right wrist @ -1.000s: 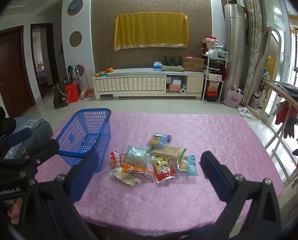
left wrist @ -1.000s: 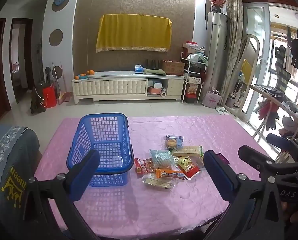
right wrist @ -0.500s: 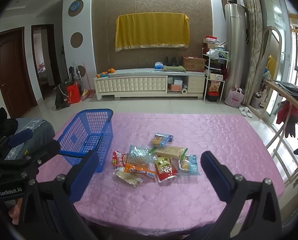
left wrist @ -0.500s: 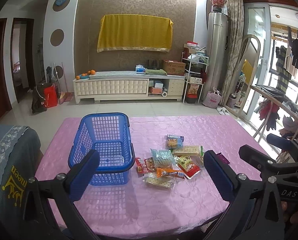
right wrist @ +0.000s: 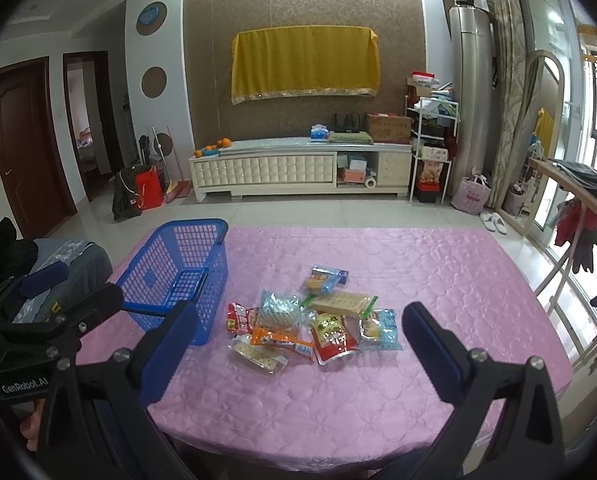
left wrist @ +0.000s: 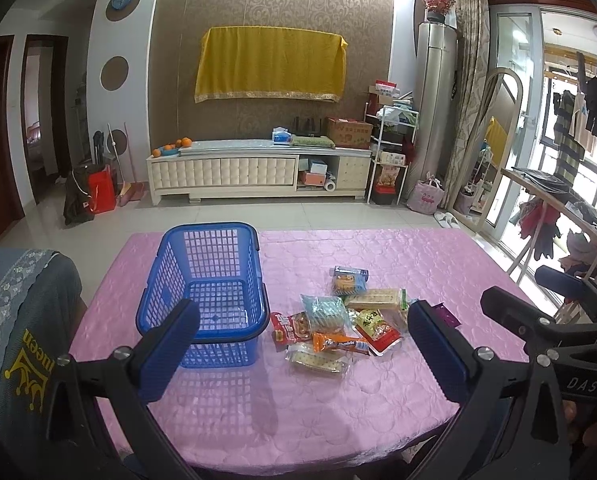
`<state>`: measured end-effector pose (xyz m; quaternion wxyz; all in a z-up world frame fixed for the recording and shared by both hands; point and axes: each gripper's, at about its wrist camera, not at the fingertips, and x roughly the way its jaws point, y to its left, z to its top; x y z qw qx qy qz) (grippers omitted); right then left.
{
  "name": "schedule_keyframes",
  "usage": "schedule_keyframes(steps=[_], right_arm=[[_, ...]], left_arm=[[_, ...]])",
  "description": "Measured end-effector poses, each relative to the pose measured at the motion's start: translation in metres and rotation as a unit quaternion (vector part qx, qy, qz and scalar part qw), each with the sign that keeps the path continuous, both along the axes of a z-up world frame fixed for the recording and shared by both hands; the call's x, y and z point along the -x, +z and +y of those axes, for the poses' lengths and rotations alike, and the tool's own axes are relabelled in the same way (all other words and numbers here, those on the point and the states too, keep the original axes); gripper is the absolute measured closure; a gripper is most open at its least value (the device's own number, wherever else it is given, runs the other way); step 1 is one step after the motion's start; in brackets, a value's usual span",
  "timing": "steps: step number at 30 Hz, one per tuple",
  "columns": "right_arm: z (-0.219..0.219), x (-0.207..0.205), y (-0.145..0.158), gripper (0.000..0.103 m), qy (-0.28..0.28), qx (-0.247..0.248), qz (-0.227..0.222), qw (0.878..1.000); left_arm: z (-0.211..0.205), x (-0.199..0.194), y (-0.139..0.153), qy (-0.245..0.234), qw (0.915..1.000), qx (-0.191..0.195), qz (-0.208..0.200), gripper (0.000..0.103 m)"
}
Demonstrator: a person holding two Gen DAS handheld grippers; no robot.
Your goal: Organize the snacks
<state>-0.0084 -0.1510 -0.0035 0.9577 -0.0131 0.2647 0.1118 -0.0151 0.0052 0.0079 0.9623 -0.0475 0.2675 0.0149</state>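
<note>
An empty blue plastic basket (left wrist: pixel 206 276) (right wrist: pixel 178 264) stands on the left of a pink-clothed table (left wrist: pixel 338 400). Right of it lies a pile of several snack packets (left wrist: pixel 338 320) (right wrist: pixel 310 324): a red one, an orange one, pale blue ones and a cracker pack. My left gripper (left wrist: pixel 302 352) is open above the table's near edge, facing the basket and pile, with nothing between its blue pads. My right gripper (right wrist: pixel 298 352) is open too, held back from the pile and holding nothing. Each gripper shows at the edge of the other's view.
A chair back with a grey embroidered cover (left wrist: pixel 22 320) stands at the table's left side. Beyond the table are tiled floor, a white TV cabinet (left wrist: pixel 258 176), shelves and a clothes rack (left wrist: pixel 558 216) on the right.
Both views have shifted slightly, with the table and basket sitting a little lower in frame. Both grippers stay open and nothing on the table has moved.
</note>
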Motion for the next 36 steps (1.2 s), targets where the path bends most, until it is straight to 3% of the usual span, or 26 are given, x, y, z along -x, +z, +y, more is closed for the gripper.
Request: schedule_keyframes(steps=[36], right_arm=[[0.0005, 0.0029, -0.0008, 0.000, 0.012, -0.008, 0.000, 1.000]], left_arm=[[-0.0013, -0.0001, -0.0005, 0.004, 1.0000, -0.003, 0.003, 0.000]])
